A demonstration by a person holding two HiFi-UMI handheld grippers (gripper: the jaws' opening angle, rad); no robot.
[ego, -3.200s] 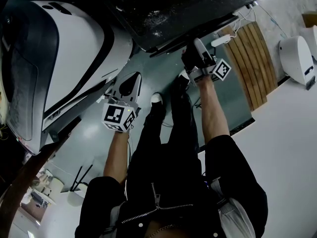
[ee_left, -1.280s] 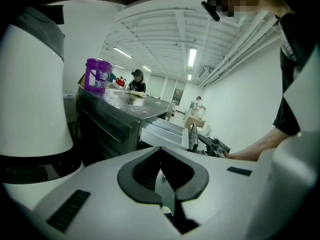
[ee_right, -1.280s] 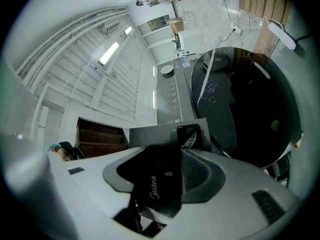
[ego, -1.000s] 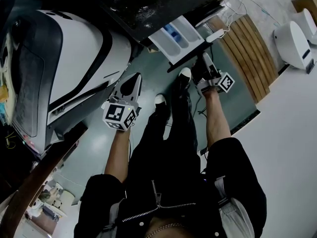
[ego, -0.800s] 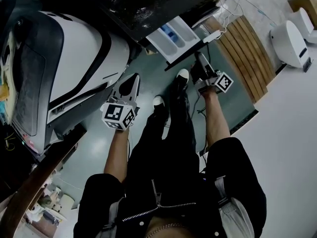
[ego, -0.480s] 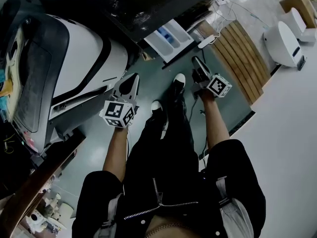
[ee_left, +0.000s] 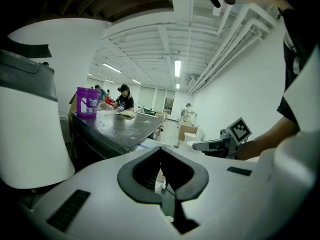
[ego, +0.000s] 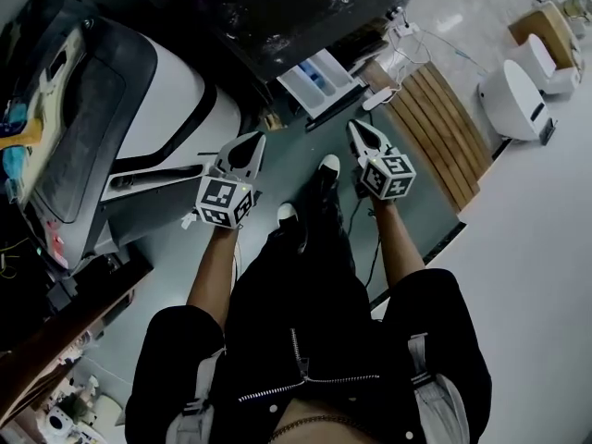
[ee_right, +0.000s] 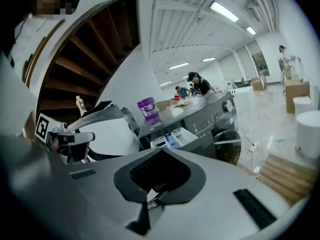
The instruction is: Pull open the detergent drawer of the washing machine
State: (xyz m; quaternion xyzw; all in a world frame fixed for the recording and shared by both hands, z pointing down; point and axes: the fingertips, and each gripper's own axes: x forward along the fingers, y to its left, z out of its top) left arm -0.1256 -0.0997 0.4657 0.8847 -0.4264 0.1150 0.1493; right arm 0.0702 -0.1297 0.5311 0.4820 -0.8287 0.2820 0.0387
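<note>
Right gripper (ego: 356, 129), jaws just pressed together with nothing between them, hanging clear of the detergent drawer (ego: 321, 80). Drawer already pulled out from the front of the dark washing machine (ego: 277, 17), long axis pointing back toward the person, lying just ahead and a little left of this gripper. Left gripper (ego: 252, 141) also closed and empty, seemingly the farther of the two.

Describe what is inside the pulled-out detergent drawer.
The detergent drawer shows white compartments and a blue insert. Whether detergent lies in them is too small to tell; its rear is covered by the washing machine.
</note>
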